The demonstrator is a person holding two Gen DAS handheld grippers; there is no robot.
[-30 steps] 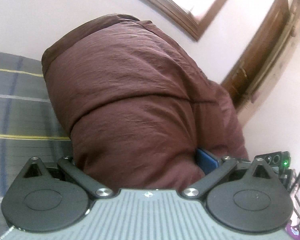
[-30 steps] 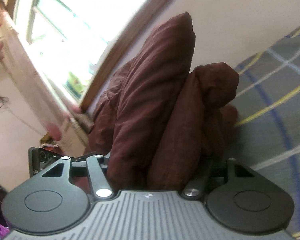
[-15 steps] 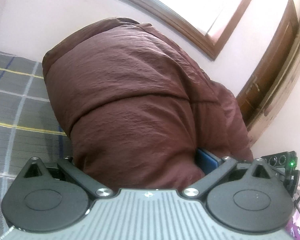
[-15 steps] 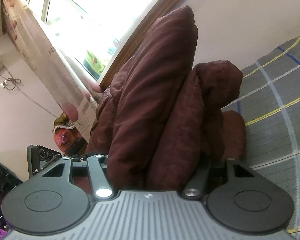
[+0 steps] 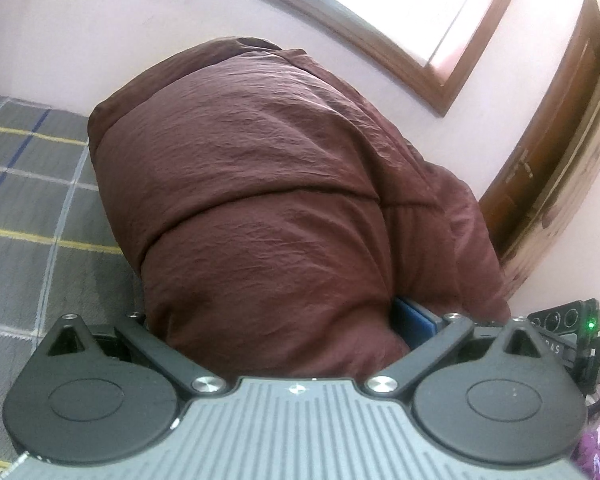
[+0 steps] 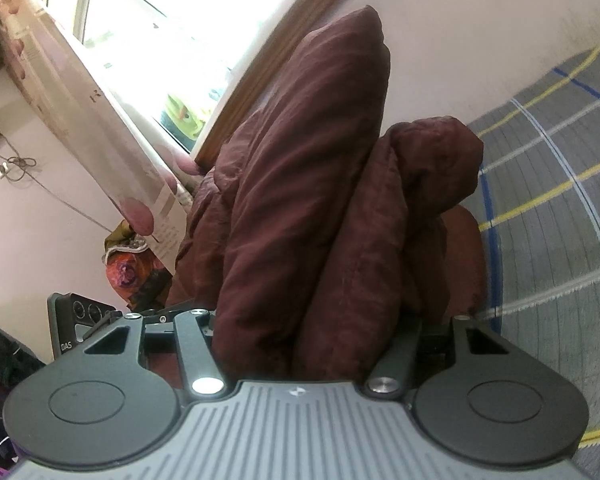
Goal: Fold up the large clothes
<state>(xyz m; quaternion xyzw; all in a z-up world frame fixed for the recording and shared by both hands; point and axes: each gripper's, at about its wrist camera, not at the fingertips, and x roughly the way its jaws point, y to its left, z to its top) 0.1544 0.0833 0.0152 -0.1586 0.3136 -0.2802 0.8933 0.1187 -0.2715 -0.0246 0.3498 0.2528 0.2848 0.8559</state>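
A big maroon puffy garment point(image 5: 268, 208) fills the left wrist view, bunched between the fingers of my left gripper point(image 5: 284, 320), which is shut on it. A blue finger pad point(image 5: 414, 322) shows at its right side. In the right wrist view the same maroon garment point(image 6: 312, 216) stands in thick folds, and my right gripper point(image 6: 312, 328) is shut on its near edge. Both sets of fingertips are hidden by the fabric. The garment hangs lifted above the grey plaid bedspread point(image 6: 548, 216).
The plaid bedspread also shows at the left in the left wrist view point(image 5: 28, 208). A wood-framed window point(image 5: 440, 60) and a wooden door point(image 5: 548, 152) stand behind. A curtain point(image 6: 80, 92) and the window are left in the right wrist view.
Both grippers have tilted and moved with the garment held; the window and more bedspread came into view. The grip on the fabric is unchanged.
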